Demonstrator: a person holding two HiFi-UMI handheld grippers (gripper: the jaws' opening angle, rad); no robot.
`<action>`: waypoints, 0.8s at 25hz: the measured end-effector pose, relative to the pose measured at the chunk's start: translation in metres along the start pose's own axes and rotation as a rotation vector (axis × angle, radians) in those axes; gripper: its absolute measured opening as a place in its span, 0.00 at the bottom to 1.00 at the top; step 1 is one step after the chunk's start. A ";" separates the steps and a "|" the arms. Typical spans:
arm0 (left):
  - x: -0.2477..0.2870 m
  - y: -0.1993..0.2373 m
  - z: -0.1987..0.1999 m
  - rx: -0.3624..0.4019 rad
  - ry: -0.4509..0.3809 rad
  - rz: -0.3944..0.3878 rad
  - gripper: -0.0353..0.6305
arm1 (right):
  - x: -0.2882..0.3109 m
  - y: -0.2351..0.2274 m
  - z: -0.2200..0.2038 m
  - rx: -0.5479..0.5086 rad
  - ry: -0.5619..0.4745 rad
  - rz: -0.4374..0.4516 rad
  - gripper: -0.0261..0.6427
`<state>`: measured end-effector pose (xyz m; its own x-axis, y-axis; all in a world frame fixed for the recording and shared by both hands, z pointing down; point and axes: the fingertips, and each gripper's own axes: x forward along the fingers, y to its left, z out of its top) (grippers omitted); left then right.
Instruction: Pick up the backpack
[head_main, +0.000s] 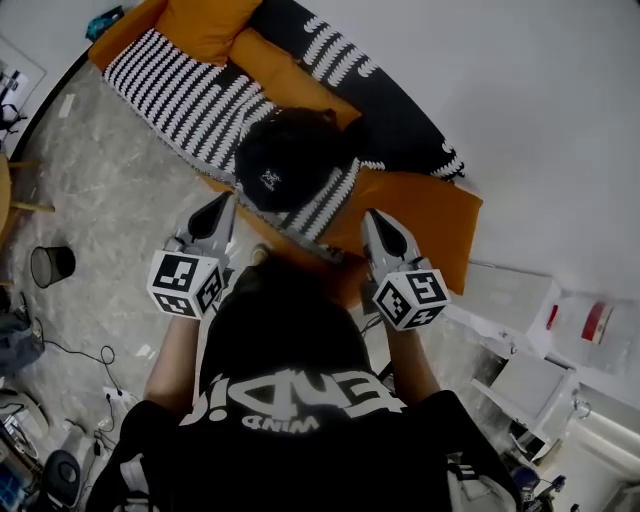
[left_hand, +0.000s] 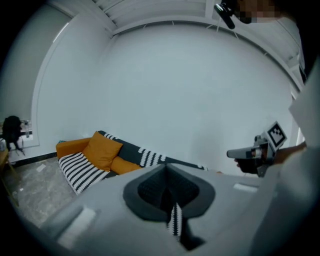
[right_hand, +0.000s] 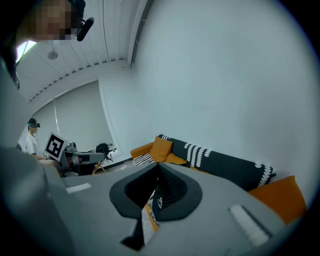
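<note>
The black backpack (head_main: 290, 160) with a small white logo lies on a sofa (head_main: 420, 200) that has orange cushions and a black-and-white striped blanket. My left gripper (head_main: 222, 207) is shut and points at the backpack's lower left, a short way off. My right gripper (head_main: 372, 220) is also shut and sits to the backpack's lower right, over the orange seat. In the right gripper view a sliver of the backpack (right_hand: 159, 201) shows below the shut jaws. In the left gripper view the jaws hide the backpack and only the sofa (left_hand: 100, 155) shows.
A black waste bin (head_main: 52, 265) stands on the grey floor at the left, with cables (head_main: 90, 355) below it. White boxes (head_main: 510, 300) crowd the right side past the sofa's end. A person (right_hand: 32, 137) stands far off in the right gripper view.
</note>
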<state>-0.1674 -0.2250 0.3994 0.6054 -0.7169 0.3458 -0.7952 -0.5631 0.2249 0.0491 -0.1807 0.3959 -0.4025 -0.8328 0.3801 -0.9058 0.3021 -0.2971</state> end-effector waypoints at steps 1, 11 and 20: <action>0.005 -0.002 0.001 0.003 0.000 -0.005 0.05 | 0.000 -0.004 0.000 0.006 -0.002 -0.004 0.04; 0.038 -0.002 0.012 -0.034 -0.002 -0.049 0.20 | 0.023 -0.024 -0.001 0.019 0.018 0.022 0.18; 0.079 0.011 0.007 -0.021 0.034 -0.035 0.61 | 0.053 -0.043 -0.003 0.052 0.045 0.063 0.40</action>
<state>-0.1278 -0.2908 0.4224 0.6316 -0.6822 0.3683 -0.7743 -0.5787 0.2560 0.0659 -0.2362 0.4318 -0.4649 -0.7911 0.3975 -0.8709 0.3276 -0.3665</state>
